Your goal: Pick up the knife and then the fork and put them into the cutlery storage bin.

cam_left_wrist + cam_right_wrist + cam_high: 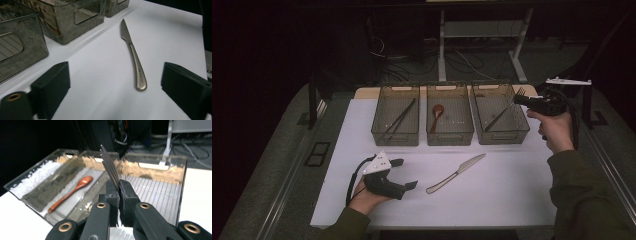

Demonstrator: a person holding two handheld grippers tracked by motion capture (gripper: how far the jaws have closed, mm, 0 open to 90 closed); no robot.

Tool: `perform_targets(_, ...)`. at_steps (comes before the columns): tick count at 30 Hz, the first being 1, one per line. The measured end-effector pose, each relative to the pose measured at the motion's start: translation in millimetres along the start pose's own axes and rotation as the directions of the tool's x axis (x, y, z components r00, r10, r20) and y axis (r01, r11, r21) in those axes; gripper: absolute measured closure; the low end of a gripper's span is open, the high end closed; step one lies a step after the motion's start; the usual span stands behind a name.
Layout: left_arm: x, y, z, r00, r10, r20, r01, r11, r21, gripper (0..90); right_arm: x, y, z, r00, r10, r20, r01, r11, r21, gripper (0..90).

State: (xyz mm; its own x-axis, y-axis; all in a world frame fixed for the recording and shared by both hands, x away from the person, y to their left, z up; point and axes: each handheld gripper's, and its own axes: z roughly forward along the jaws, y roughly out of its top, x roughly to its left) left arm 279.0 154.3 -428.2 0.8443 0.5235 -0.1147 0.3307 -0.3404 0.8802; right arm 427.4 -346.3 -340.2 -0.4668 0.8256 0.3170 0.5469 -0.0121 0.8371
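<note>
Cutlery sorting, three clear plastic bins as landmark row.

Item: table knife (456,173), one-piece brushed metal, plain rounded handle, narrow neck, short pointed blade. It lies flat on the white table top (512,195), on the person's side of the middle bin (450,121), apart from it, blade tip angled toward the right bin (500,119).

Handling, judged: stiff, fairly light, smooth and likely slippery; lying flat, it gives the pads little to catch. Best hold looks to be across the thicker handle, near its rounded end, jaws straddling its width.

Left gripper (404,175): low over the table, near the knife handle end and on the person's side of the left bin (396,121); jaws wide apart, nothing between them, the handle lying ahead between the two pads in the left gripper view.

Right gripper (118,195): raised at the far right corner of the right bin, jaws closed tight on a fork (109,165), tines pointing over the bin.

Other contents: dark chopsticks (398,120) in the left bin; reddish wooden spoon (436,116) in the middle bin; a dark utensil in the right bin, too dim to name.
</note>
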Motion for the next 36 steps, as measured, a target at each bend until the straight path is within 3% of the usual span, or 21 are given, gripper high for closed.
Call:
perform_targets(3, 0.1, 0.5, -0.1, 1.0, -0.003, -0.007, 0.003, 1.0, 0.004, 3.0, -3.5, -3.2, 11.0, 0.9995, 0.022, -0.023, -0.021, 0.999, 0.042, 85.4)
perform_targets(9, -1.5, 2.5, 0.1, 1.0, 0.001, -0.008, -0.001, 1.0, 0.009, 0.8, -6.5, -8.7, 29.3, 0.9989, 0.026, -0.038, -0.021, 0.991, 0.129, 85.0)
perform_targets(12, -2.6, 3.0, 1.4, 0.9999, 0.011, -0.008, -0.01, 0.9998, 0.015, 0.9, -12.1, -10.5, 33.7, 0.9983, 0.045, -0.039, -0.039, 0.991, 0.127, 84.5)
perform_targets(19, -4.0, 3.9, 3.4, 0.9996, 0.025, -0.008, -0.025, 0.9992, 0.031, 0.9, -26.9, -16.3, 44.5, 0.9963, 0.023, 0.083, -0.037, 0.986, 0.165, 76.8)
perform_targets(20, -4.3, 3.9, 3.5, 0.9996, 0.026, -0.009, -0.026, 0.9991, 0.034, 0.9, -27.0, -16.8, 45.9, 0.993, 0.002, 0.118, -0.022, 0.985, 0.169, 72.0)
perform_targets(21, -4.5, 3.8, 3.9, 0.9996, 0.027, -0.01, -0.026, 0.9991, 0.033, 0.9, -26.6, -17.2, 46.5, 0.9862, -0.027, 0.164, 0.0, 0.986, 0.164, 61.5)
perform_targets(24, -4.8, 4.2, 4.0, 0.9994, 0.032, -0.011, -0.032, 0.9989, 0.035, 0.9, -31.2, -16.2, 42.4, 0.9713, -0.032, 0.236, 0.0, 0.991, 0.135, 44.2)
perform_targets(25, -4.8, 4.4, 3.8, 0.9994, 0.032, -0.011, -0.032, 0.9989, 0.033, 0.9, -32.8, -15.3, 39.4, 0.966, -0.028, 0.257, -0.004, 0.992, 0.122, 42.3)
perform_targets(31, -5.1, 5.2, 3.8, 0.9994, 0.034, -0.01, -0.033, 0.9989, 0.034, 0.9, -38.6, -14.8, 25.7, 0.9727, -0.009, 0.232, -0.009, 0.997, 0.077, 35.5)
perform_targets(36, -5.1, 5.7, 3.4, 0.9996, 0.026, -0.01, -0.026, 0.999, 0.036, 0.8, -31.5, -17.6, 18.4, 0.9828, -0.019, 0.184, 0.007, 0.998, 0.065, 33.1)
